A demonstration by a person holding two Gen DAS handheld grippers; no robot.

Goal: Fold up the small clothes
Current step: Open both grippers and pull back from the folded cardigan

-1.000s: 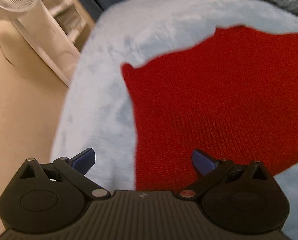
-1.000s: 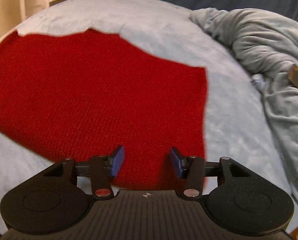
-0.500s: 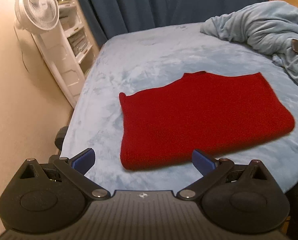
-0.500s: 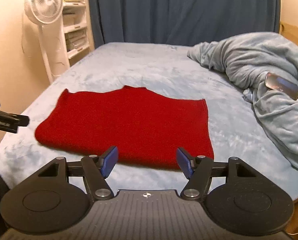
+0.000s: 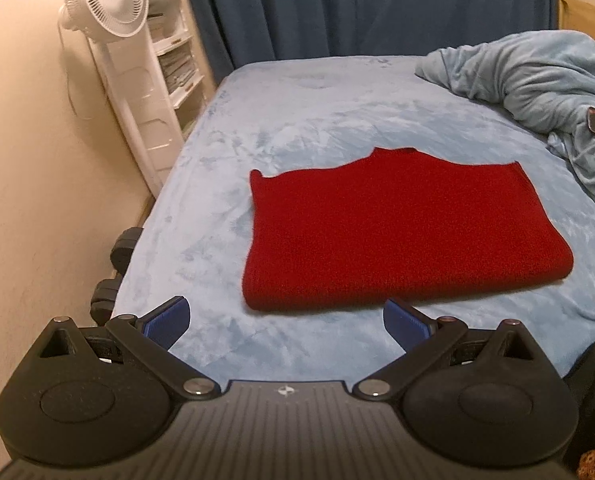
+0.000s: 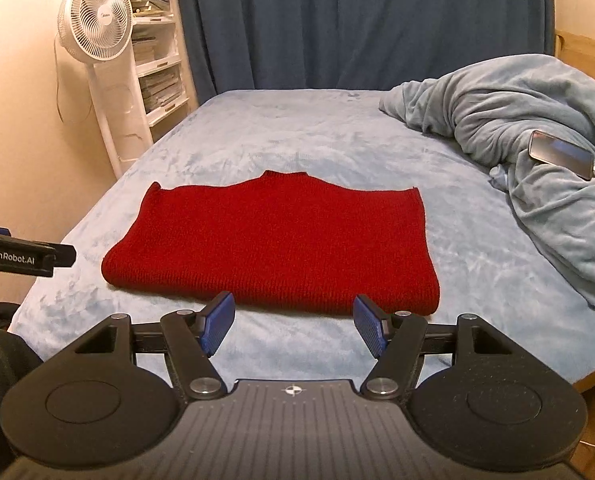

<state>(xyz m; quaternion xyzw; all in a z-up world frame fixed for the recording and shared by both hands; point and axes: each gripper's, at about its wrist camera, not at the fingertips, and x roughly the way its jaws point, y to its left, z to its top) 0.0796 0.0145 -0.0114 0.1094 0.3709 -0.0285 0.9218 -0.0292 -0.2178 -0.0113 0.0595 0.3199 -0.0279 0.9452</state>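
Observation:
A red knitted sweater (image 5: 405,232) (image 6: 277,240) lies folded flat into a rectangle on the light blue bed (image 5: 297,120) (image 6: 297,128), its neckline at the far edge. My left gripper (image 5: 285,316) hovers short of the sweater's near left corner, jaws wide open and holding nothing. My right gripper (image 6: 293,320) hovers before the near right edge, open as well, with only bedding showing between its blue pads. In the right wrist view, the left gripper (image 6: 25,258) pokes in from the left edge, clear of the cloth.
A crumpled blue blanket (image 6: 497,120) (image 5: 537,76) is heaped on the bed's right side with a phone (image 6: 559,154) on it. A white fan (image 6: 95,20) and shelves (image 6: 157,72) stand by the left wall. Dark dumbbells (image 5: 125,248) sit on the floor beside the bed.
Both grippers pulled back and up from close over the sweater, so the whole folded garment now shows. The right jaws spread wider. The sweater stayed in place.

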